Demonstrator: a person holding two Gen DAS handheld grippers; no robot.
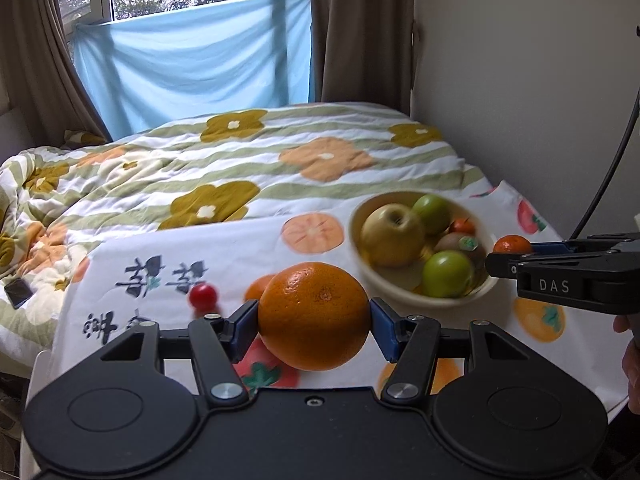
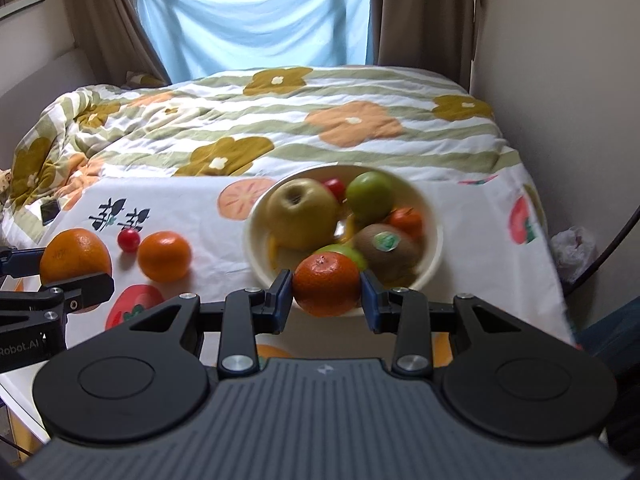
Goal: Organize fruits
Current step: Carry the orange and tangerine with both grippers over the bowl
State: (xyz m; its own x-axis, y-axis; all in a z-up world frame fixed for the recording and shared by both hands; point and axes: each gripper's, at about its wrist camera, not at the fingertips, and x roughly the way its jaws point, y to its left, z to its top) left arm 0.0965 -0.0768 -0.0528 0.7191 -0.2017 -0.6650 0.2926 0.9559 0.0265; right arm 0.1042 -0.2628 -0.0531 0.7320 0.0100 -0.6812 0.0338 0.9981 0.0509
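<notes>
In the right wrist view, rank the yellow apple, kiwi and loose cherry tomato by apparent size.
1. yellow apple, largest.
2. kiwi, smaller; both lie in the bowl, so the comparison holds.
3. cherry tomato on the cloth, clearly smallest.

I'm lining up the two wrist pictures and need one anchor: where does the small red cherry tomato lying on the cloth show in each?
Left wrist: the cherry tomato sits left of center, just left of the big orange held by the left gripper.
Right wrist: cherry tomato at far left, between the held orange and a loose orange.
Shared landmark: the cream bowl.
</notes>
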